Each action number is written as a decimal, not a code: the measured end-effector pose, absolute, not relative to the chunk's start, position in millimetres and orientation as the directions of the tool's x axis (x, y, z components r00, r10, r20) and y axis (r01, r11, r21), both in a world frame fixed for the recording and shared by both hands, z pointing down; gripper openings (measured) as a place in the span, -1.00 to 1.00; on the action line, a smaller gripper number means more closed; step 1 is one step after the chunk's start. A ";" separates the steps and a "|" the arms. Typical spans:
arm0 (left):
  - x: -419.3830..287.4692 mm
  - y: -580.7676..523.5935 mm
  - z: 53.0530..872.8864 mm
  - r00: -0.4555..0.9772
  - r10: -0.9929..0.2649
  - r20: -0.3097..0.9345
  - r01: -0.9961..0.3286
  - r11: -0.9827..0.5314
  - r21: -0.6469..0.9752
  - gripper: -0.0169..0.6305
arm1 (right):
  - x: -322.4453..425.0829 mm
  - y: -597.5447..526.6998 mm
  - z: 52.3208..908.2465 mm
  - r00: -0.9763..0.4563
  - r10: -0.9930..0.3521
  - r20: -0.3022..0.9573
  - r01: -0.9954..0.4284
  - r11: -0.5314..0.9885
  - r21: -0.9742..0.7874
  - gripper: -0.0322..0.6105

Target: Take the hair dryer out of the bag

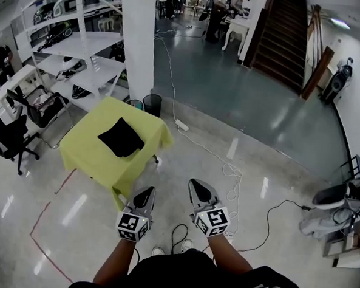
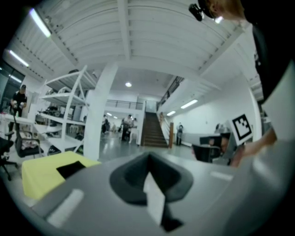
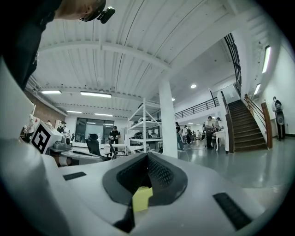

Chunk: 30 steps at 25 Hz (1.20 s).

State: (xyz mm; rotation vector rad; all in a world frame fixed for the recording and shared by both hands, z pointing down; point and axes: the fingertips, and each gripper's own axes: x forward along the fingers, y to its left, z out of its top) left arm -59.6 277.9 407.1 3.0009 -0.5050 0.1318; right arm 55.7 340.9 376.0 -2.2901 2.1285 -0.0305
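Note:
A black bag (image 1: 121,137) lies on a table under a yellow-green cloth (image 1: 88,156), ahead and to the left in the head view. The hair dryer is not visible. My left gripper (image 1: 147,197) and right gripper (image 1: 197,188) are held out level in front of the person, well short of the table, both shut with nothing between the jaws. In the left gripper view the bag (image 2: 70,169) and yellow cloth (image 2: 39,173) show far off at lower left, past the shut left gripper (image 2: 148,159). The right gripper view shows the shut right gripper (image 3: 147,160) facing the open hall.
A white column (image 1: 137,40) and two dark bins (image 1: 152,104) stand behind the table. White shelving (image 1: 76,49) and black office chairs (image 1: 10,137) are to the left. Cables (image 1: 227,167) trail over the glossy floor. A staircase (image 1: 284,37) rises at the back right.

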 end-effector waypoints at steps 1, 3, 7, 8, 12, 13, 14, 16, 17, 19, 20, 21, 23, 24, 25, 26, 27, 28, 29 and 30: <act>-61.5 277.8 408.4 0.943 -0.318 0.102 -0.326 -0.942 0.081 -0.93 | 53.3 341.2 377.7 0.076 -0.997 0.008 -0.997 -0.076 -0.028 -0.88; -64.0 276.7 410.9 0.945 -0.310 0.103 -0.319 -0.944 0.084 -0.93 | 48.7 341.2 381.8 0.079 -0.997 0.018 -0.996 -0.080 -0.040 -0.88; -61.4 271.9 415.5 0.944 -0.311 0.111 -0.322 -0.942 0.095 -0.93 | 45.1 338.0 390.0 0.063 -0.997 0.046 -0.997 -0.065 -0.042 -0.88; -58.2 270.1 416.4 0.943 -0.313 0.113 -0.324 -0.941 0.098 -0.93 | 47.7 336.3 391.1 0.060 -0.997 0.051 -0.997 -0.062 -0.040 -0.88; -42.7 257.2 418.1 0.937 -0.329 0.115 -0.340 -0.935 0.096 -0.93 | 62.8 319.7 392.0 0.044 -0.998 0.049 -0.999 -0.045 -0.019 -0.88; -38.5 252.4 418.1 0.935 -0.335 0.114 -0.346 -0.933 0.095 -0.93 | 66.7 313.3 390.9 0.036 -0.998 0.044 -0.999 -0.036 -0.012 -0.88; -33.5 247.5 417.5 0.933 -0.341 0.114 -0.352 -0.932 0.093 -0.93 | 71.2 306.9 388.8 0.026 -0.999 0.038 -1.000 -0.027 -0.006 -0.88; -20.4 238.4 414.3 0.930 -0.350 0.111 -0.360 -0.929 0.084 -0.93 | 82.3 295.2 384.2 0.007 -1.000 0.023 -1.000 -0.007 0.002 -0.88; -12.9 233.2 412.6 0.929 -0.355 0.108 -0.364 -0.928 0.076 -0.93 | 88.8 289.3 382.9 -0.002 -1.000 0.017 -1.000 0.002 0.004 -0.88; 0.8 221.5 410.4 0.924 -0.367 0.107 -0.375 -0.925 0.068 -0.93 | 101.4 277.2 383.1 -0.019 -1.000 0.015 -1.000 0.019 0.003 -0.88; 7.1 215.8 409.8 0.921 -0.373 0.107 -0.381 -0.922 0.068 -0.93 | 107.8 271.8 384.0 -0.027 -1.000 0.015 -1.000 0.027 0.001 -0.88; 13.7 210.3 409.5 0.919 -0.379 0.109 -0.387 -0.920 0.066 -0.93 | 115.0 266.8 384.6 -0.033 -0.999 0.014 -0.999 0.033 0.000 -0.88; 27.9 200.2 408.4 0.912 -0.393 0.116 -0.400 -0.915 0.052 -0.93 | 131.4 257.9 384.6 -0.045 -0.999 0.012 -0.999 0.045 -0.003 -0.88; 34.5 196.0 407.7 0.909 -0.400 0.121 -0.407 -0.912 0.044 -0.93 | 139.7 254.2 384.6 -0.052 -0.999 0.013 -0.999 0.052 -0.006 -0.88; 40.8 192.6 407.0 0.905 -0.407 0.124 -0.414 -0.909 0.040 -0.93 | 147.9 251.1 385.1 -0.058 -0.998 0.015 -0.998 0.058 -0.009 -0.88; 46.8 189.6 406.6 0.901 -0.414 0.128 -0.422 -0.906 0.038 -0.93 | 155.9 248.5 385.9 -0.064 -0.998 0.018 -0.998 0.064 -0.011 -0.88; 52.6 186.9 406.4 0.897 -0.421 0.131 -0.429 -0.903 0.036 -0.93 | 163.4 245.7 387.0 -0.070 -0.997 0.021 -0.997 0.070 -0.013 -0.88; 58.0 184.1 406.5 0.894 -0.428 0.135 -0.436 -0.899 0.035 -0.93 | 170.4 242.7 388.1 -0.077 -0.997 0.024 -0.997 0.076 -0.014 -0.88; 62.5 181.4 406.7 0.890 -0.435 0.139 -0.443 -0.896 0.036 -0.93 | 176.3 239.4 389.2 -0.084 -0.996 0.027 -0.996 0.083 -0.016 -0.88; 65.9 178.8 407.3 0.886 -0.441 0.144 -0.450 -0.892 0.037 -0.93 | 181.1 236.0 390.4 -0.091 -0.995 0.030 -0.996 0.090 -0.018 -0.88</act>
